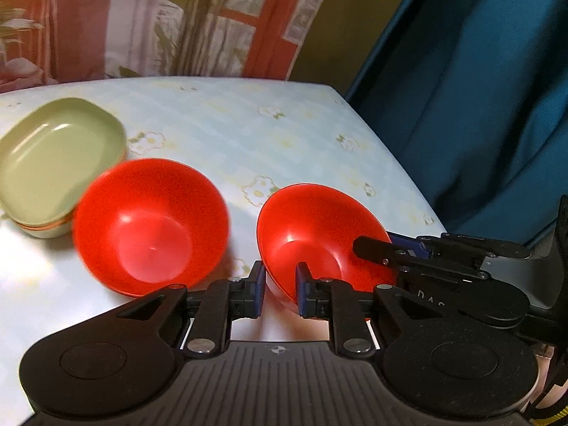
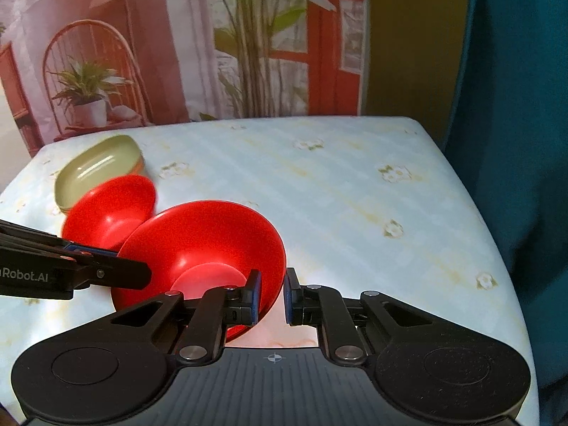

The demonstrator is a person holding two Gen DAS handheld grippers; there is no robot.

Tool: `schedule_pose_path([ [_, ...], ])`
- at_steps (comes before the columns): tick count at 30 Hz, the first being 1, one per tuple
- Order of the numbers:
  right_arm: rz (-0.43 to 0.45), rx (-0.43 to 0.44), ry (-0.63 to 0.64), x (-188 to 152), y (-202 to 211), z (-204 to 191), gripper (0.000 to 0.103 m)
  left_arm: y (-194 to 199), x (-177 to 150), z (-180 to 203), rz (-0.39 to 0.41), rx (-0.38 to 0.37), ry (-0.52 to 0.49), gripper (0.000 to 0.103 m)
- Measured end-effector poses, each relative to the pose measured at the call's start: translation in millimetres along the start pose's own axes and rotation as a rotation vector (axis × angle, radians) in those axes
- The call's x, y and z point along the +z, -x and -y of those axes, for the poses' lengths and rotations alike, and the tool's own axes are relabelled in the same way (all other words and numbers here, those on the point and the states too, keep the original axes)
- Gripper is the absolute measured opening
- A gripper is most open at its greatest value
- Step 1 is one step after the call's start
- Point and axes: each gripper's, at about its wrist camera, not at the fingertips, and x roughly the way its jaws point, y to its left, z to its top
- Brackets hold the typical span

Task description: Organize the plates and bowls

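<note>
From the left wrist, the left gripper [image 1: 280, 293] is seen closed on the near rim of a red bowl [image 1: 312, 234], one pad inside the wall and one outside. The bowl is tipped toward the camera and appears lifted off the table [image 1: 301, 135], though contact underneath cannot be ruled out. The right gripper [image 1: 372, 248] is seen entering from the right, clamped on the same bowl's right rim — a two-point hold that is probably meant to keep the shallow bowl steady while it is carried. Just left of it a second bowl [image 1: 151, 225] is seen, blurred, empty, and touching or overlapping a stack of green plates [image 1: 60, 163]. An orange edge is visible low in that stack; how many plates it holds cannot be told.

From the right wrist, the held bowl [image 2: 202, 245] is shown pinched at its near right rim between the right gripper's [image 2: 273, 296] pads, with the left gripper [image 2: 117, 269] on its left rim. Nothing is held in it. The second bowl [image 2: 110, 209] lies behind it, against the plates [image 2: 99, 170]. Judging by the task, the held bowl is likely to be nested into the second one, so that bowls are grouped beside plates.
</note>
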Motion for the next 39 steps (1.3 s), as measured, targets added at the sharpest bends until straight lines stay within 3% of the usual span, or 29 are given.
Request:
schedule_pose_path([
  [9, 0.027, 0.036, 0.058, 25, 3, -37, 0.013, 36, 7, -23, 0.076, 0.019, 0.048, 0.019],
  [26, 0.043, 0.062, 0.129, 54, -2, -77, 0.014, 56, 14, -55, 0.139, 0.028, 0.136, 0.019],
  [39, 0.019, 0.141, 0.185, 65, -43, -116, 0.014, 51, 8, -93, 0.104, 0.109, 0.195, 0.019],
])
